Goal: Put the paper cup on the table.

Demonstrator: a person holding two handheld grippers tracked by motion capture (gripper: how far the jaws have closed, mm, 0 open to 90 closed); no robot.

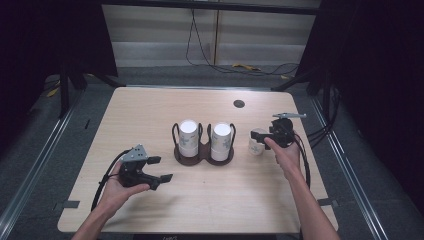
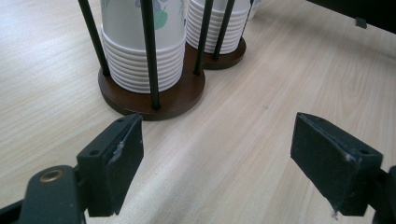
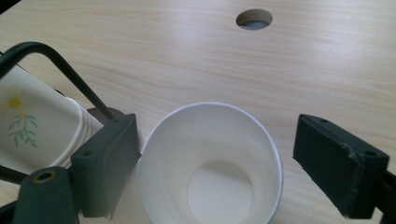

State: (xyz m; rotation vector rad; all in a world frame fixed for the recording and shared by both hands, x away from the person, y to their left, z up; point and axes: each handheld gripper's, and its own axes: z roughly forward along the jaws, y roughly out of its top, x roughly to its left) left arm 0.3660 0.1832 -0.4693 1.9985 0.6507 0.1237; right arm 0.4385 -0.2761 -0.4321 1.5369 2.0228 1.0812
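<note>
A dark wooden cup holder [image 1: 202,158] with black wire posts stands mid-table and carries two stacks of white paper cups [image 1: 188,136] [image 1: 221,140]. To its right a single white paper cup [image 1: 256,143] stands upright, mouth up. My right gripper [image 1: 262,138] is open around this cup [image 3: 210,161]; its left jaw is at the rim and its right jaw stands well apart. My left gripper [image 1: 161,169] is open and empty near the table's front left. In the left gripper view it [image 2: 219,144] faces the holder's base [image 2: 180,93] and the nearer stack [image 2: 140,51].
The light wooden table [image 1: 150,112] has a round cable hole [image 1: 239,103] at the back, beyond the single cup [image 3: 254,19]. The second stack, printed with flowers [image 3: 28,123], is close to the right gripper's left jaw. Cables trail off the right edge.
</note>
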